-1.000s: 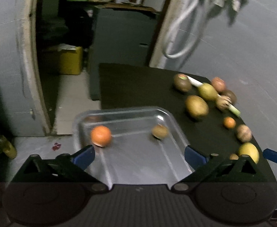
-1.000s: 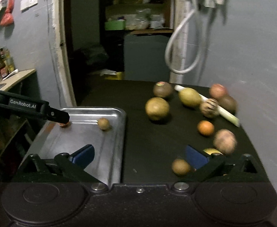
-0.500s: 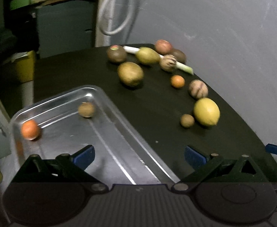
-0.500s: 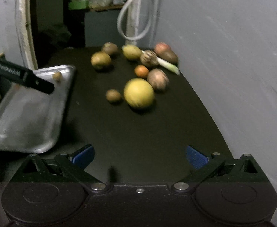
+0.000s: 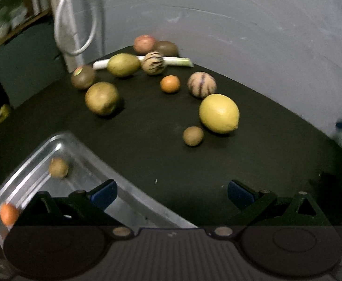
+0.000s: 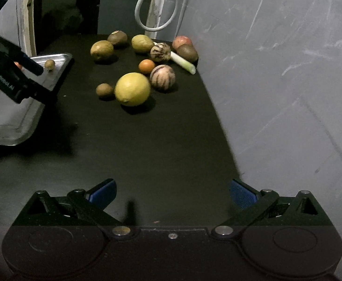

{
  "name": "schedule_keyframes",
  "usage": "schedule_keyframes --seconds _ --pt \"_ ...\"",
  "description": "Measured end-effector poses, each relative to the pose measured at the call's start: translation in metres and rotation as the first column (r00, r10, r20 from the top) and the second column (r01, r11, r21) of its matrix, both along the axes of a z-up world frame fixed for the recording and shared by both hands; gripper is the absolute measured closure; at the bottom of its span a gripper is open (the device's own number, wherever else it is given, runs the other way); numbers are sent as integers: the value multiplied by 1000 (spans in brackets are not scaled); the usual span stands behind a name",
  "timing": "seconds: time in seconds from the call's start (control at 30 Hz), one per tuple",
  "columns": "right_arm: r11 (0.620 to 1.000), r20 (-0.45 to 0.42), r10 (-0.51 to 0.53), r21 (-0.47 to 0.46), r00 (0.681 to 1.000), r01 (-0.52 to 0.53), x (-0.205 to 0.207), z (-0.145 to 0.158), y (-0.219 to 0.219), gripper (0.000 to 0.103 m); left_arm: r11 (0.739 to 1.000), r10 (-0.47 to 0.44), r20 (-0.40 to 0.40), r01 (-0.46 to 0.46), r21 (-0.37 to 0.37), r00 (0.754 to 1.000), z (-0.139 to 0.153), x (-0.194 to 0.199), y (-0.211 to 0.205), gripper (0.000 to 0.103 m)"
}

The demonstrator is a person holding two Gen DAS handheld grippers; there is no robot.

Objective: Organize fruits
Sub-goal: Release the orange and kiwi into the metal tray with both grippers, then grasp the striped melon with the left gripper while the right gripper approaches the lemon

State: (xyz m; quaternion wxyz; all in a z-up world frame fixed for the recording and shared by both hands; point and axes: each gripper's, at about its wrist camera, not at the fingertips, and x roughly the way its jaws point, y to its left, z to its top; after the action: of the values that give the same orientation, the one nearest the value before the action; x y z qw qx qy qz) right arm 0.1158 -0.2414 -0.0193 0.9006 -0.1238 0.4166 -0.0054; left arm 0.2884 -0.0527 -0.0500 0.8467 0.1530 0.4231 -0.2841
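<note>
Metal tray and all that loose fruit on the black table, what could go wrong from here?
1. The metal tray sits at the table's left edge, with the left hand-held gripper open above it; a bump might tip it off.
2. The small orange and small brown fruit lie loose in the tray and could roll.
3. The lemon touches a striped fruit, with another small brown fruit close by; grabbing it may scatter them.

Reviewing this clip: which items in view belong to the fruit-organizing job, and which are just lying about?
Part of the job:
- shiny metal tray, holding a small orange fruit and a small brown fruit
- large yellow lemon
- two striped round fruits
- open left hand-held gripper

Just lying about:
- white looped cable
- pale green leek stalk
</note>
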Motion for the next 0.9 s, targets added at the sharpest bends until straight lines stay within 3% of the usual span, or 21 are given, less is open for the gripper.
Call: schedule_keyframes --seconds 0.17,0.47,0.73,0.9 --pt "997 5 44 -71 999 -44 10 10 -12 1 998 -49 32 48 35 998 -1 5 -12 1" --pt "984 29 157 -90 987 -154 36 21 -12 1 993 -103 68 99 61 992 -1 12 -25 1" --pt "953 6 289 -92 957 -287 55 11 -5 1 960 -252 131 231 157 959 13 40 -36 1" --pt "938 -14 338 -78 941 -338 61 1 -1 1 954 -276 138 253 164 951 23 72 -43 1"
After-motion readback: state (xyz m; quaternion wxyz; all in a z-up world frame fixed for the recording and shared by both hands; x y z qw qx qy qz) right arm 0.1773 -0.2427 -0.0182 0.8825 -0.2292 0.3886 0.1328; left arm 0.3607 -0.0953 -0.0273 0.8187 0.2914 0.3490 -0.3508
